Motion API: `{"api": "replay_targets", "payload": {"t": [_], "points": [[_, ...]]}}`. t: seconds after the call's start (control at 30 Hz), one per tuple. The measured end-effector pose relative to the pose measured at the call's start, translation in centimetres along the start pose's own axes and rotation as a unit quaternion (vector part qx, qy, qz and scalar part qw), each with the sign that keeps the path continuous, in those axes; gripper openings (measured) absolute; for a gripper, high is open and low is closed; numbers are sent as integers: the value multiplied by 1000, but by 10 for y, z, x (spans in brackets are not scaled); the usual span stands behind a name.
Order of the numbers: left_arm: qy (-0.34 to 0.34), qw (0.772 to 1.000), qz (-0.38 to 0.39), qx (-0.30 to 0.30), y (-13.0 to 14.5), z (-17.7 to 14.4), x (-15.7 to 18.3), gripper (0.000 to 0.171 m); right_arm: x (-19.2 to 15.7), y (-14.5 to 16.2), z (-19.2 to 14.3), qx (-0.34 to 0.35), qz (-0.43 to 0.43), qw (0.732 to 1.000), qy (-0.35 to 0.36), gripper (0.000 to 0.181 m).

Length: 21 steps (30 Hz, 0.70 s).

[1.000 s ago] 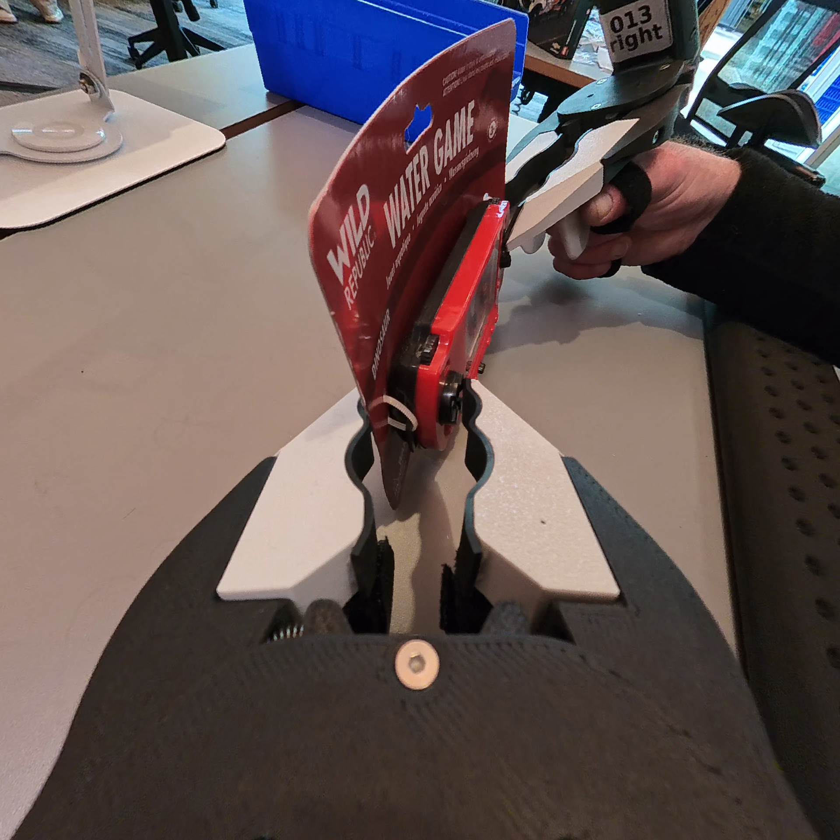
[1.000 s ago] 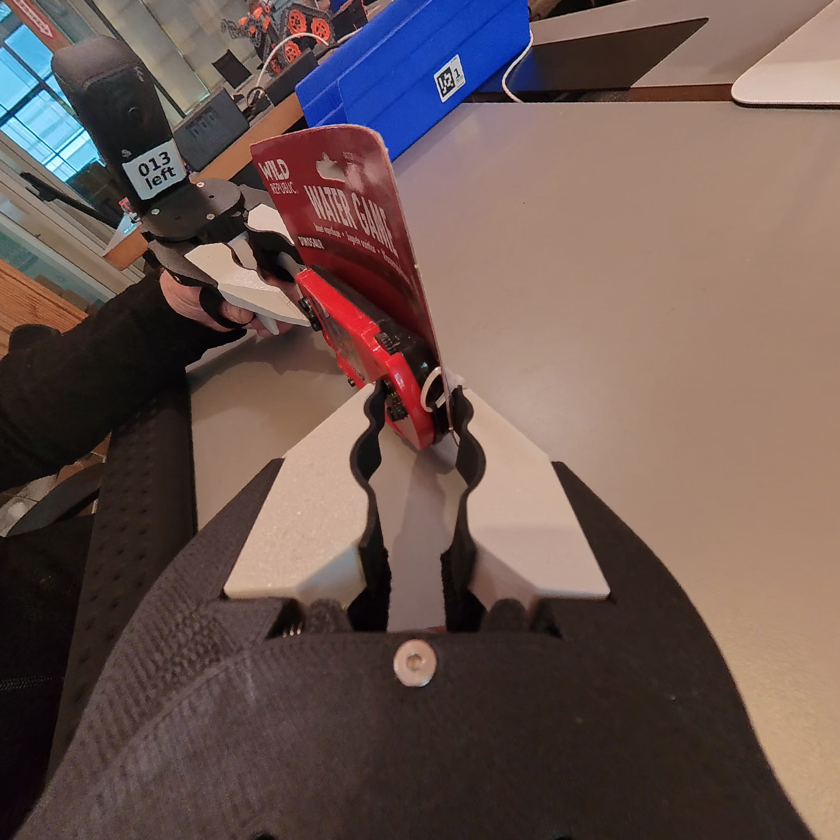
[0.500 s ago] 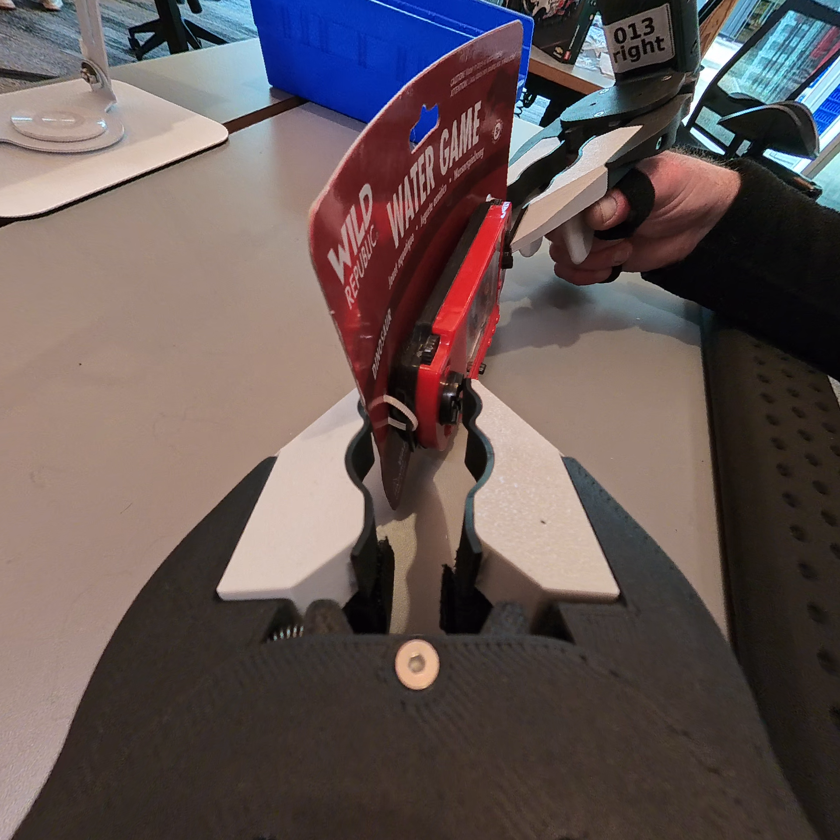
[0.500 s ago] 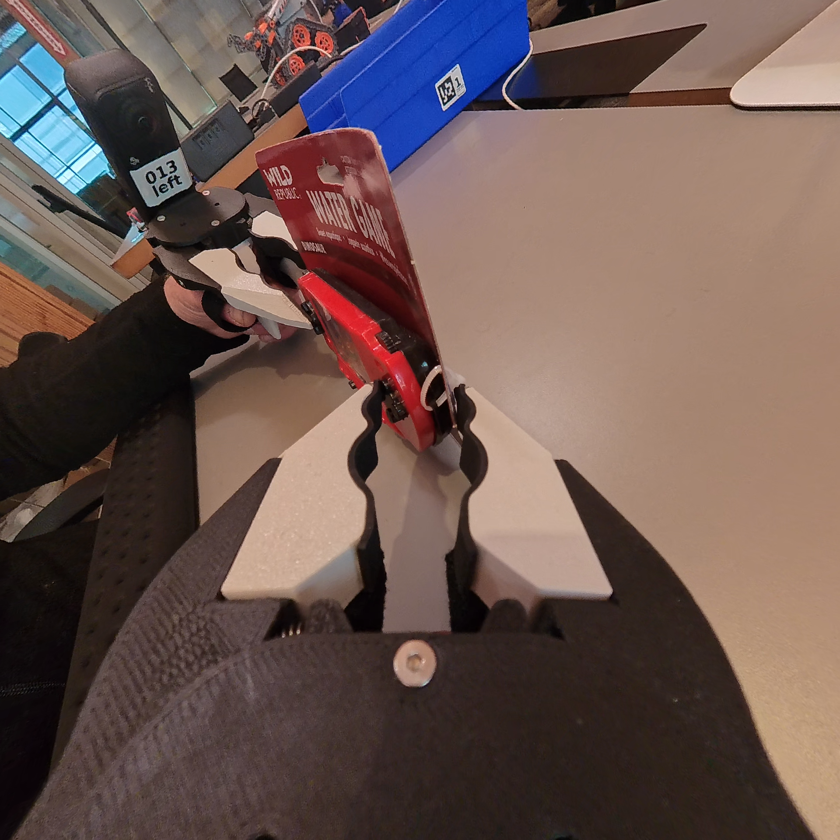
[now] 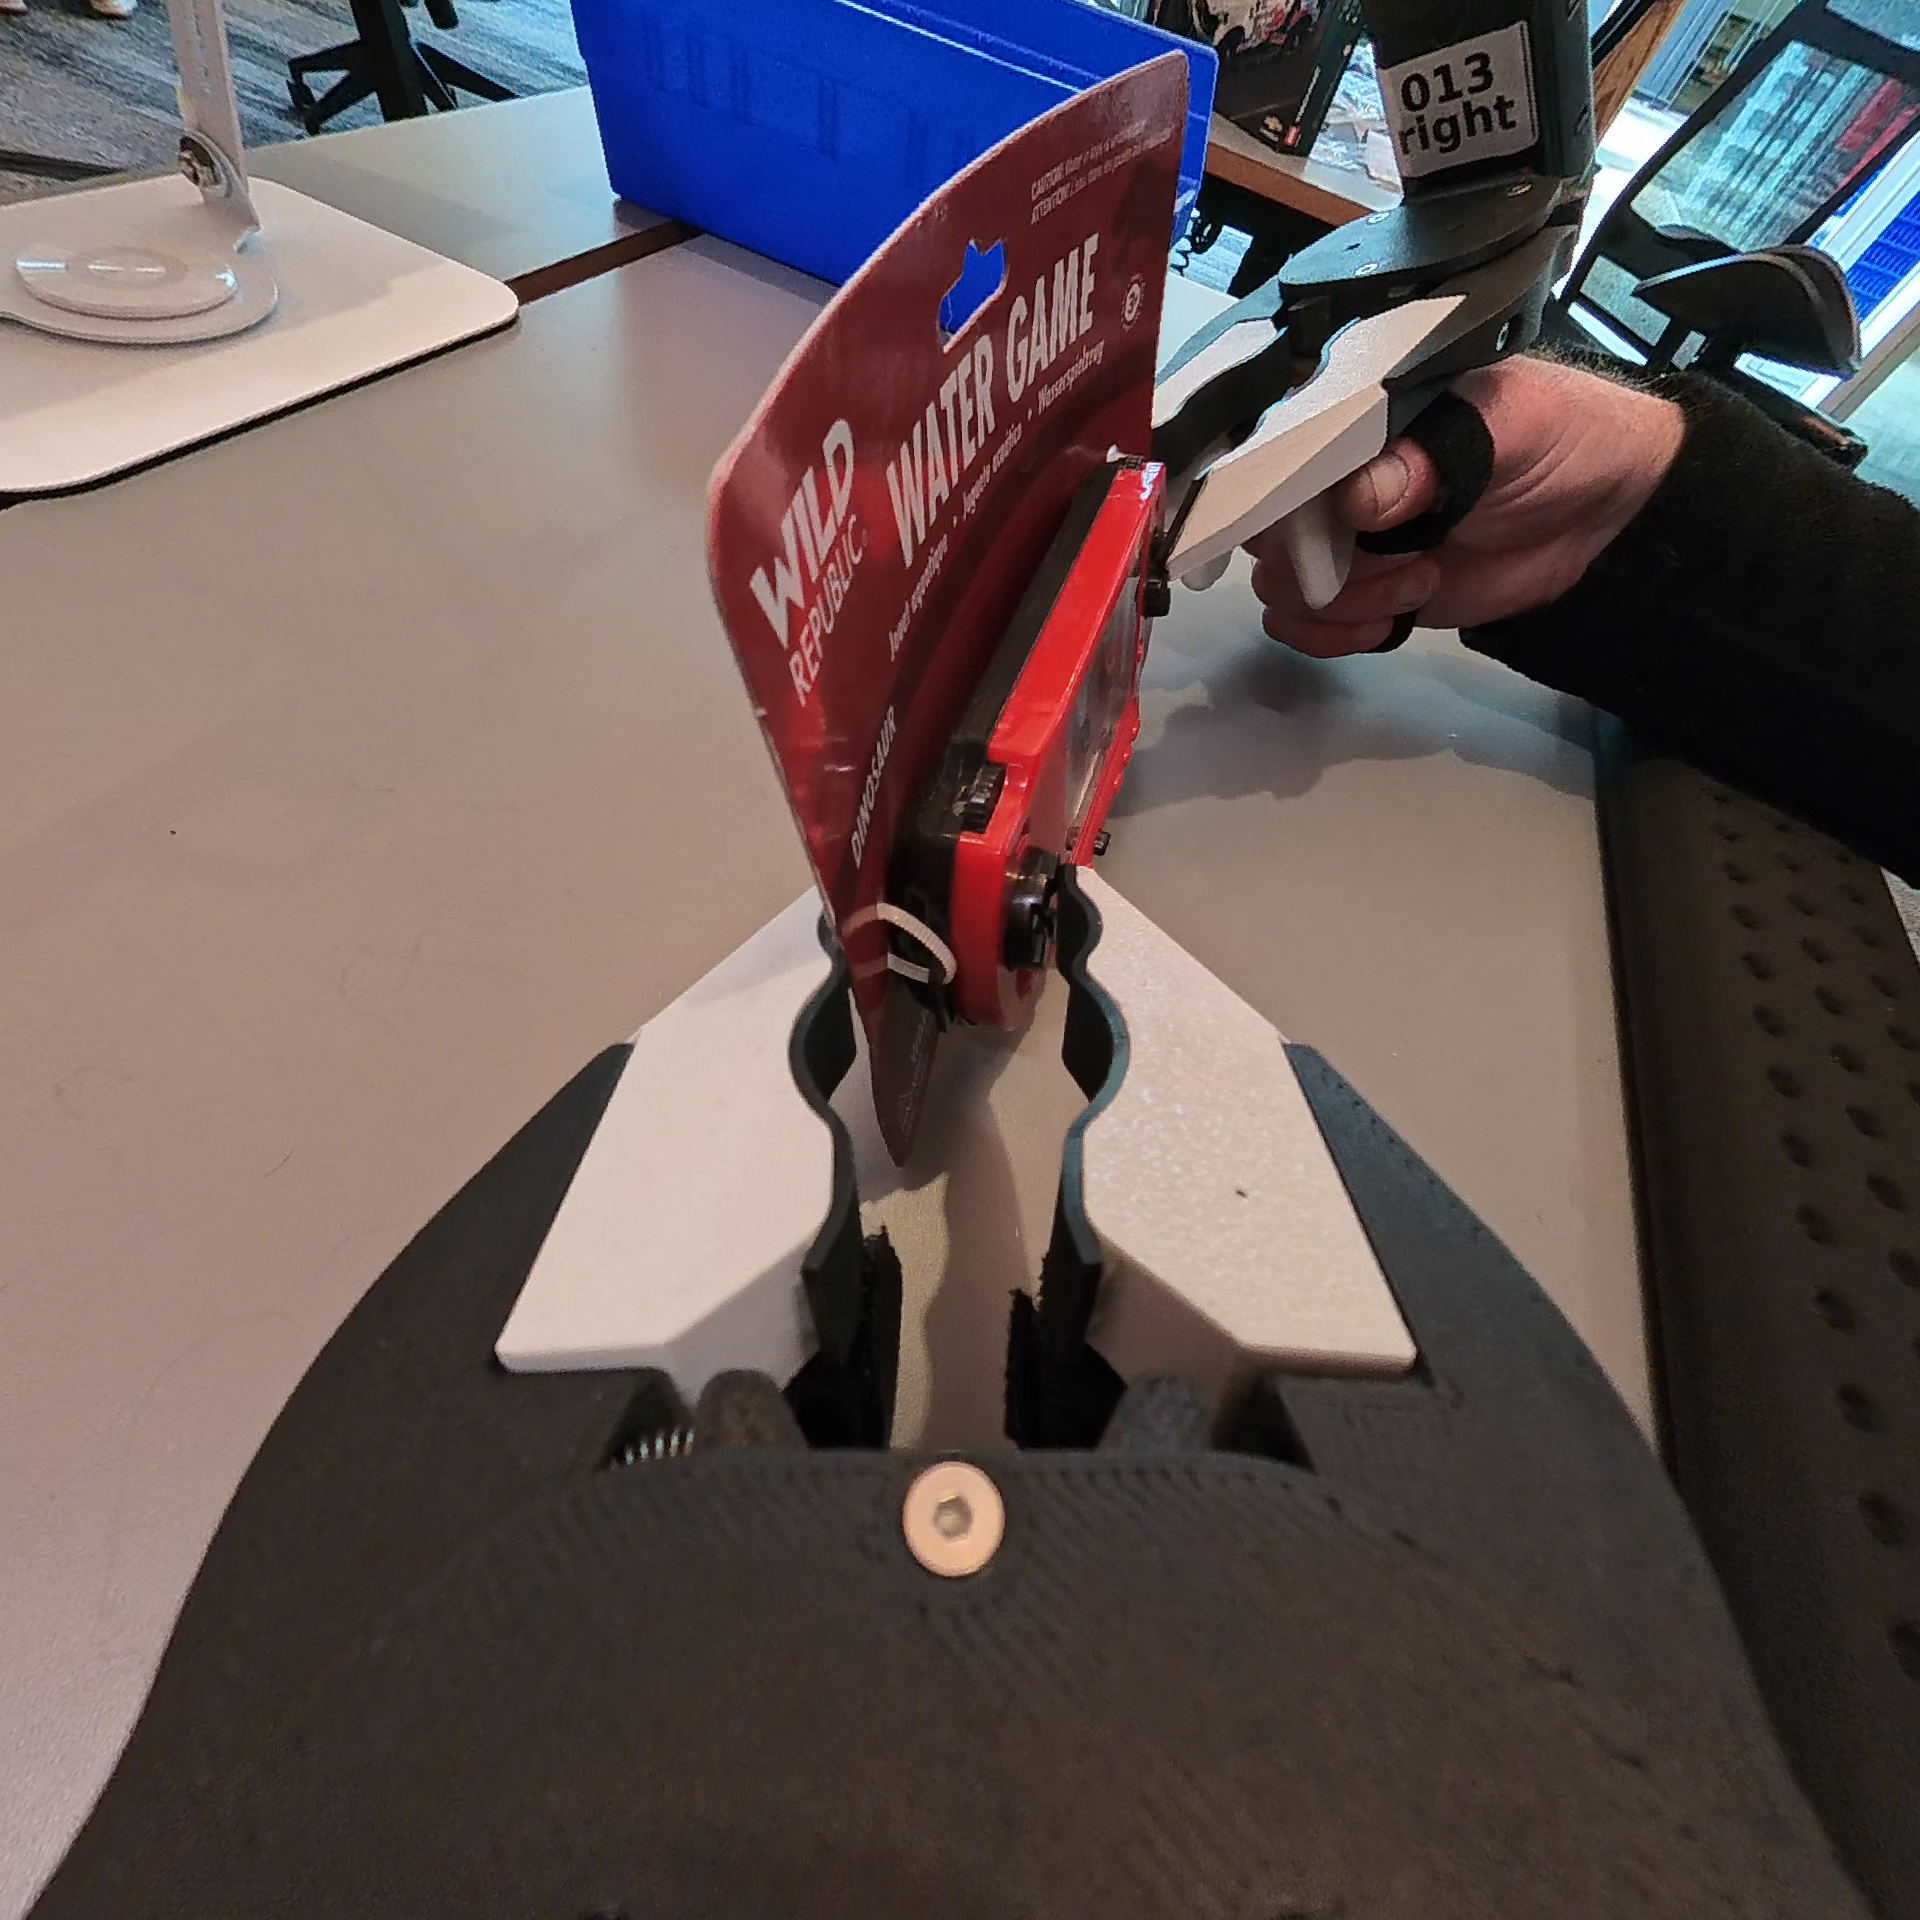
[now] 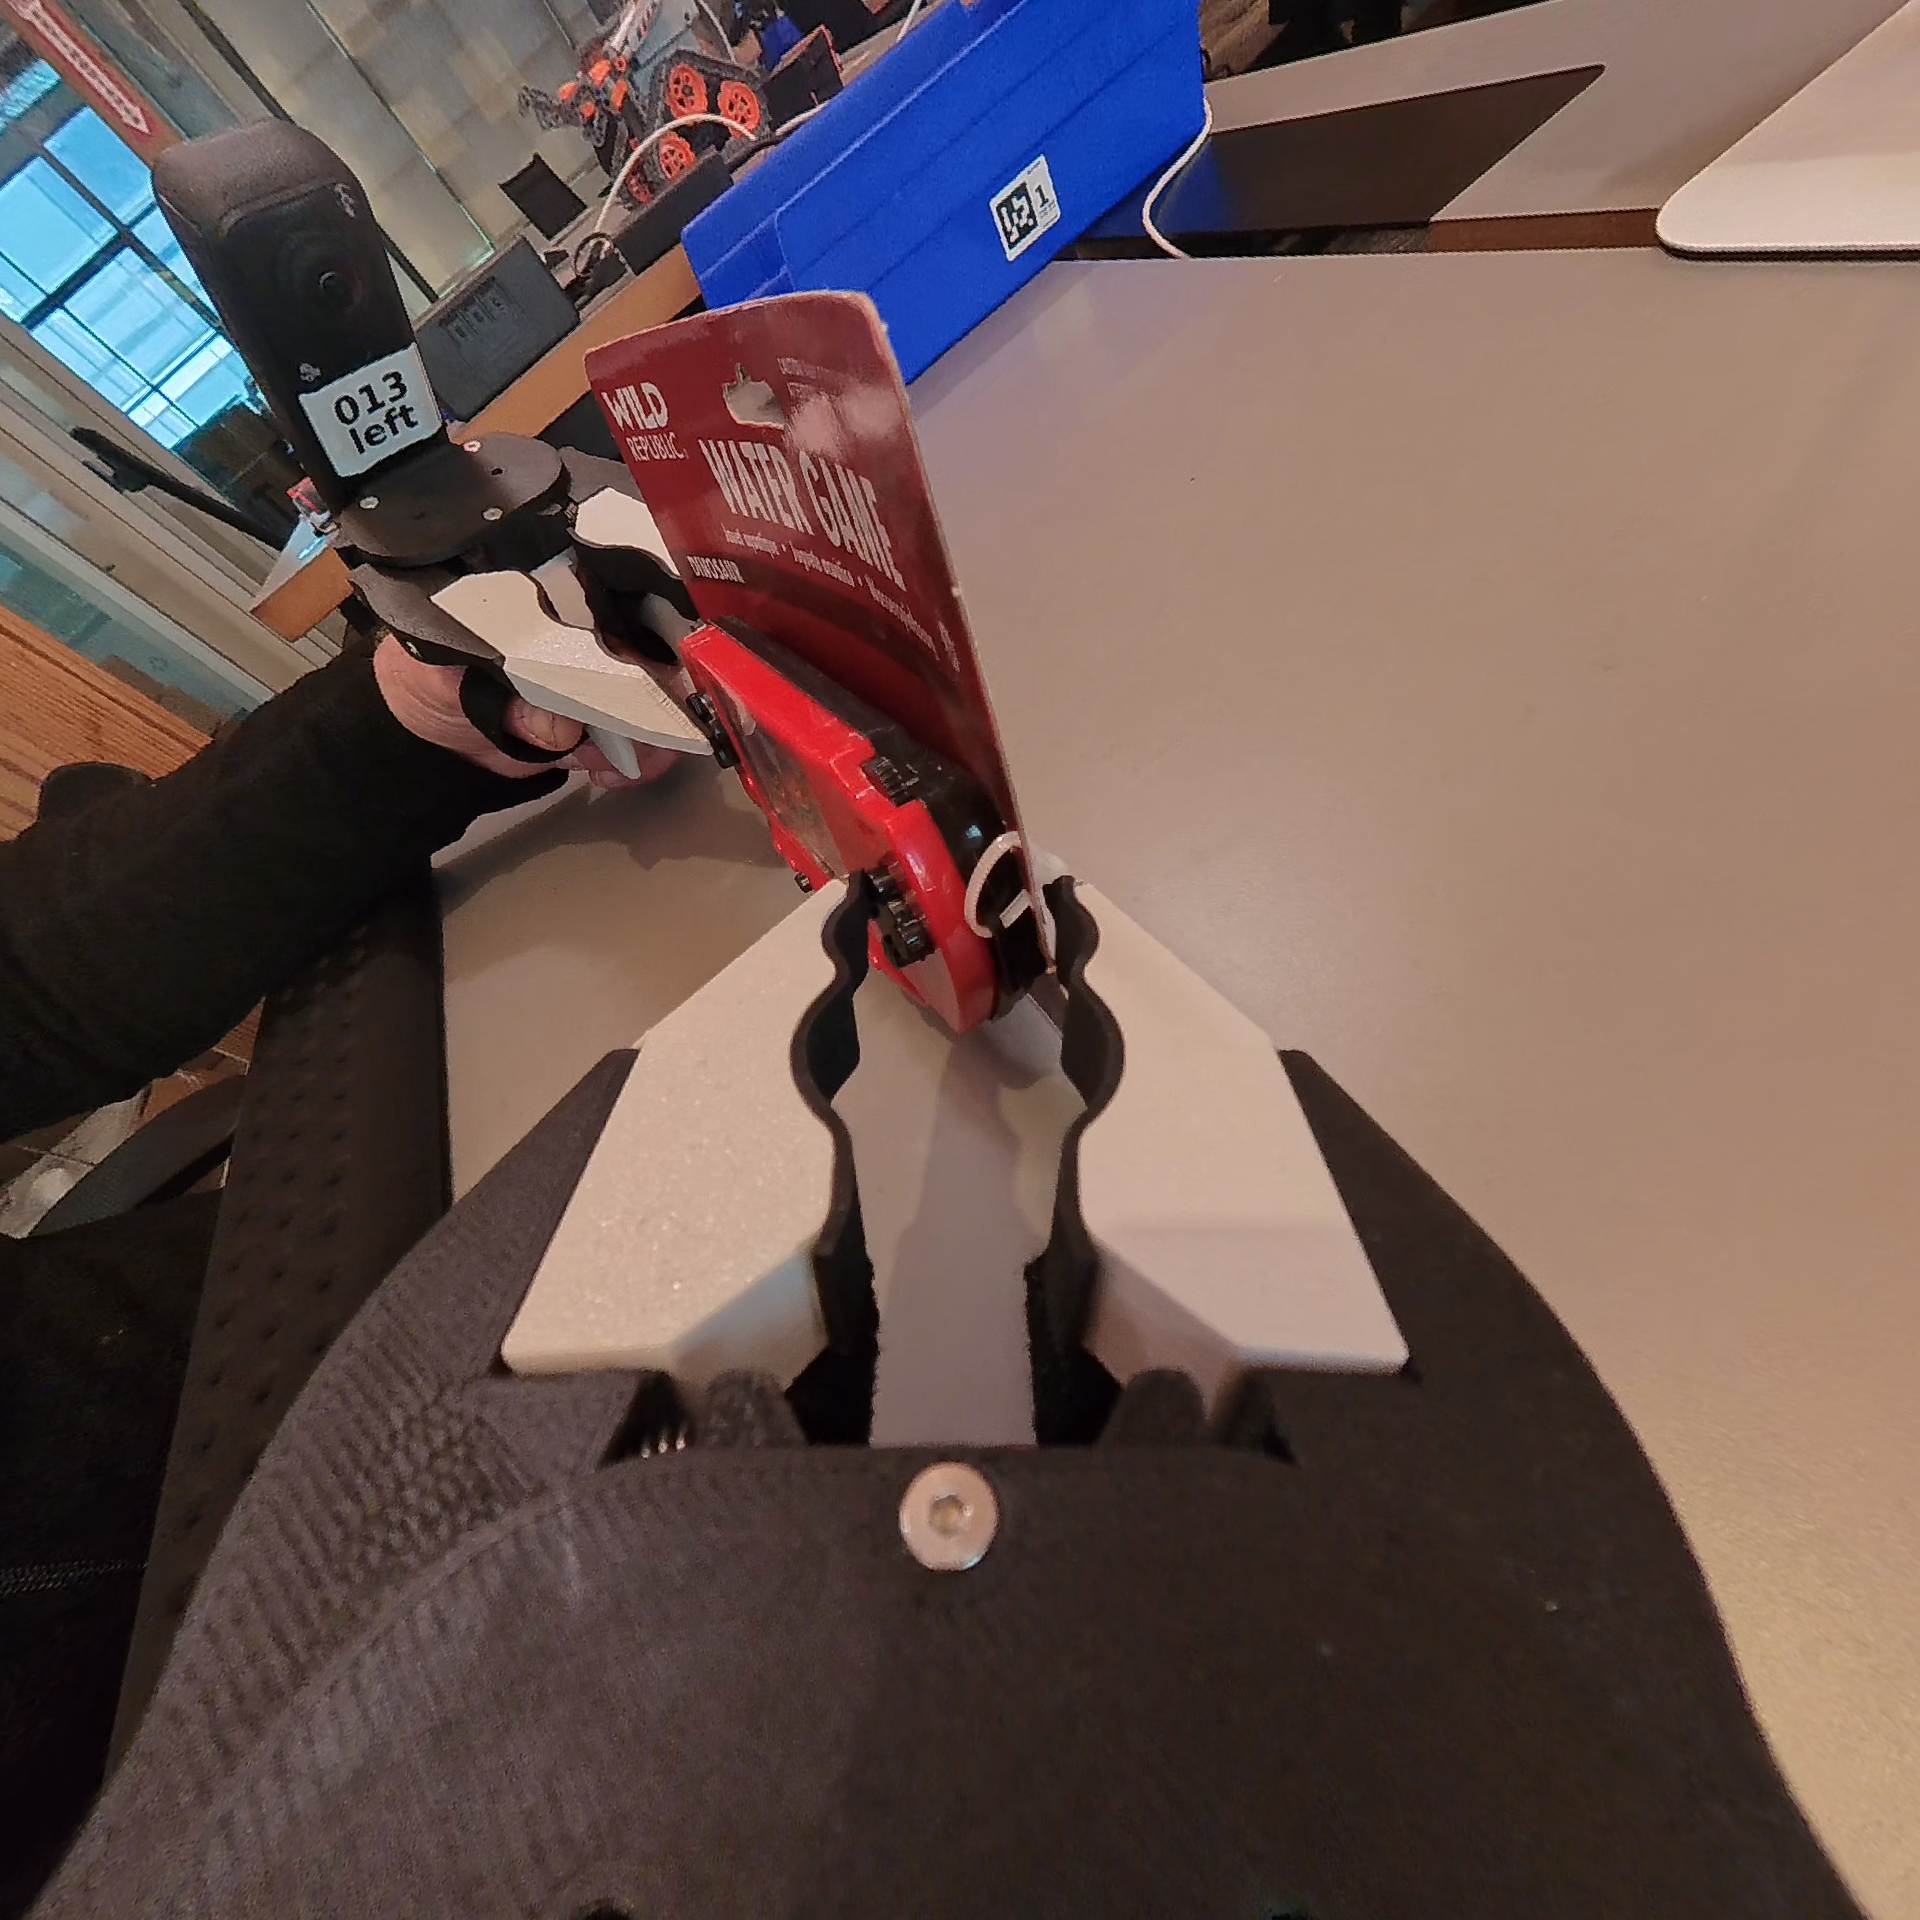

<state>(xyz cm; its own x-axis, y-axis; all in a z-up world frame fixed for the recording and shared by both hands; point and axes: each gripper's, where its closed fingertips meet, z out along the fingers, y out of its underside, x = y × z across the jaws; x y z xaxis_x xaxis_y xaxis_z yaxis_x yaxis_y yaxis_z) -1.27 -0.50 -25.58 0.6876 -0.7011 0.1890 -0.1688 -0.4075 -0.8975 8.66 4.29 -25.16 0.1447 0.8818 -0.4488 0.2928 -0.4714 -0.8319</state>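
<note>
Little had moved since a second earlier: both grippers kept their hold and the toy sat only slightly higher in each view.

Held between the two, the red plastic handheld toy on a dark red printed backing card [image 5: 1049,717] hung edge-up above the grey bench [image 5: 312,727], touching nothing else. The left gripper [image 5: 956,966] had its fingers [image 5: 1096,977] closed on the toy's near end; the right gripper [image 6: 951,940] clamped the opposite end, seen far off in the left wrist view [image 5: 1226,488]. White zip ties [image 5: 914,956] bound the toy to its curved card, apparently unopened. A blue plastic bin [image 5: 790,125] stood at the far side, well apart.
</note>
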Motion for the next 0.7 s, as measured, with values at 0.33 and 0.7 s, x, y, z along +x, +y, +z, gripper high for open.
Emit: {"api": "replay_targets", "payload": {"t": [0.33, 0.7], "points": [[0, 1000, -2, 1, 0, 1, 0, 35, 2, 0, 0, 1, -1, 1000, 5, 37], [-4, 1000, -2, -2, 0, 4, -1, 37, 4, 5, -1, -10, -3, 1000, 4, 38]]}}
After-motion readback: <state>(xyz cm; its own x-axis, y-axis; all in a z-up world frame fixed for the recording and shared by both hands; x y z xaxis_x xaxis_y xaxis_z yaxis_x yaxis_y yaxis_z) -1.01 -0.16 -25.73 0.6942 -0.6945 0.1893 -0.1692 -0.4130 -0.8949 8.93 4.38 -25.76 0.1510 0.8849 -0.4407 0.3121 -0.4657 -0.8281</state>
